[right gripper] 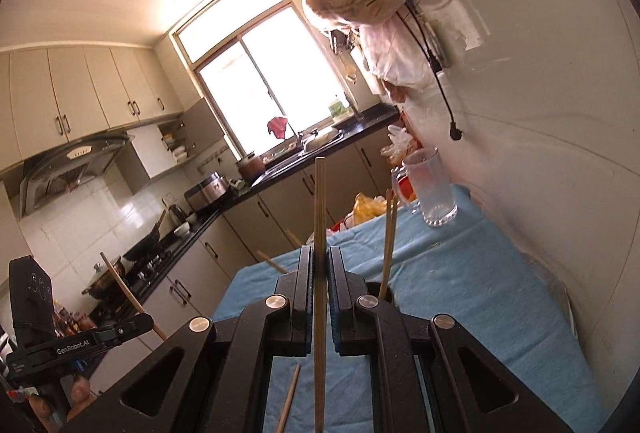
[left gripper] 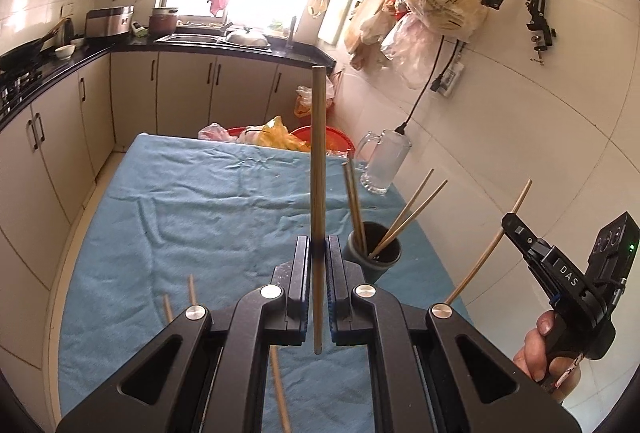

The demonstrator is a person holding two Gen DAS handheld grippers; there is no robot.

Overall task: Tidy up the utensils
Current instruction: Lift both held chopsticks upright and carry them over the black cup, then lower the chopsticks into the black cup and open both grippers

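My left gripper (left gripper: 318,253) is shut on a wooden chopstick (left gripper: 318,161) that stands upright between its pads, above the blue cloth. My right gripper (right gripper: 319,265) is shut on another chopstick (right gripper: 320,217); it shows at the right of the left wrist view (left gripper: 510,223) with its chopstick (left gripper: 486,253) slanting. A dark round holder (left gripper: 374,253) with several chopsticks (left gripper: 408,217) in it stands just right of the left gripper; its rim (right gripper: 376,289) shows behind the right gripper. Loose chopsticks (left gripper: 280,389) (right gripper: 289,399) lie on the cloth.
The table has a blue cloth (left gripper: 200,213) and stands against a tiled wall (left gripper: 520,137) on the right. A glass mug (left gripper: 384,161) (right gripper: 432,193) stands at the far right. Red basins and plastic bags (left gripper: 280,137) lie beyond the far edge. Kitchen cabinets (left gripper: 60,137) run along the left.
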